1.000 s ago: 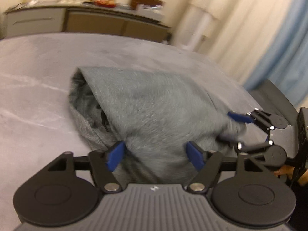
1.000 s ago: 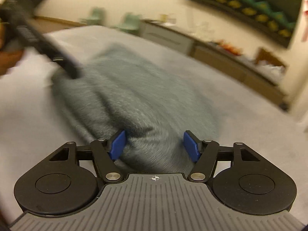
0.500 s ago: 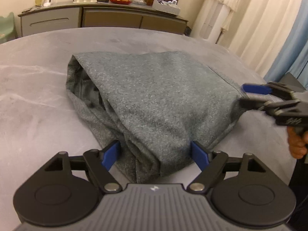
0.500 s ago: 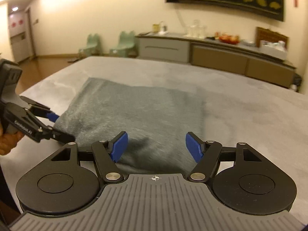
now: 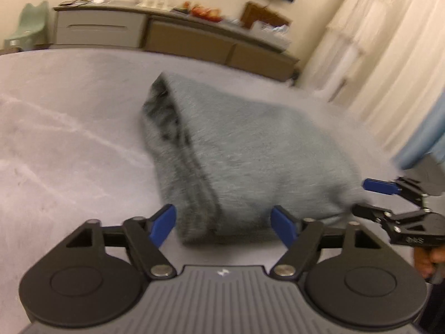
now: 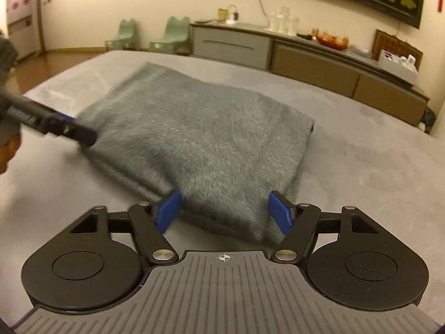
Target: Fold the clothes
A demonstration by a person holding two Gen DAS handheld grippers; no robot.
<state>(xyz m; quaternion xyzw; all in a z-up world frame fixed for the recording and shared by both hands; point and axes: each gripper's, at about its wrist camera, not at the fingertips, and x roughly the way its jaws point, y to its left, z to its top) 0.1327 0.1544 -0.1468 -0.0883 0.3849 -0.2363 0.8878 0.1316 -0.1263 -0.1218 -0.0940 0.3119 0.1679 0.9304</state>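
Note:
A grey fleecy garment [image 5: 250, 153] lies folded in a thick bundle on the pale grey table [image 5: 69, 139]. Its layered edge faces the left wrist view. My left gripper [image 5: 224, 222] hovers just before the bundle's near corner. Its jaws are closing, the corner lies between them, and the blue pads do not touch it. From the right wrist view the same garment [image 6: 208, 139] spreads ahead, with my right gripper [image 6: 224, 211] open at its near edge and the cloth loose between the pads. Each gripper shows in the other's view: the right gripper [image 5: 367, 198], the left gripper [image 6: 80, 128].
A long sideboard [image 6: 306, 55] with glassware and a fruit bowl runs along the back wall. Two green chairs [image 6: 172, 33] stand to its left. Pale curtains [image 5: 375, 55] hang at the right. A hand [image 5: 425, 261] grips the right tool. The table [image 6: 361, 167] stretches wide around the garment.
Both grippers have drawn back a little from the bundle, so the garment sits farther ahead in each view. The garment has settled flat and stayed in place.

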